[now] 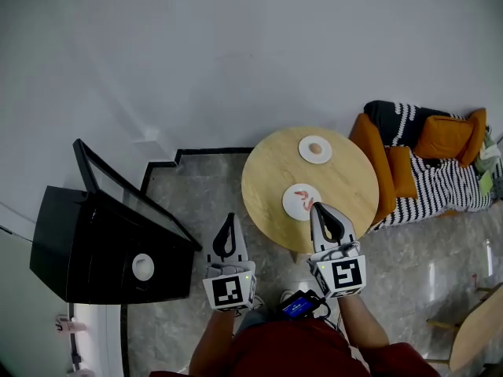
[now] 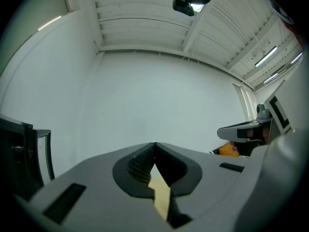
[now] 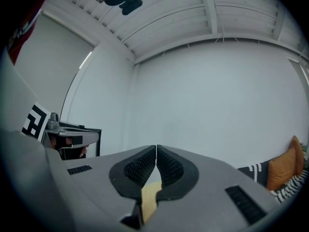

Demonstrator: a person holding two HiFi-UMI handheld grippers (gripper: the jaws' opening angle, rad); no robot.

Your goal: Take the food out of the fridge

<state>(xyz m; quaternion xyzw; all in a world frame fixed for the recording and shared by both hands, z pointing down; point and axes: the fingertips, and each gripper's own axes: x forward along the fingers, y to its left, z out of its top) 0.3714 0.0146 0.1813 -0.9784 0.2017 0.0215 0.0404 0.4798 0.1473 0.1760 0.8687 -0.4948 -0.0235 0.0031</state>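
Both grippers clenched and empty; fridge door open.

Head view: left gripper (image 1: 229, 220) and right gripper (image 1: 317, 209) side by side at lower centre; each gripper view shows the jaws pressed together with nothing between; black fridge (image 1: 78, 242) at lower left, its glass door (image 1: 130, 191) swung out; white round dish (image 1: 142, 267) against the fridge's dark body, inside or on top not resolvable; round wooden table (image 1: 271, 179) at centre; near plate (image 1: 289, 207) carries red food (image 1: 303, 202), just beside the right gripper's tip; far plate (image 1: 315, 149) apart, further up.
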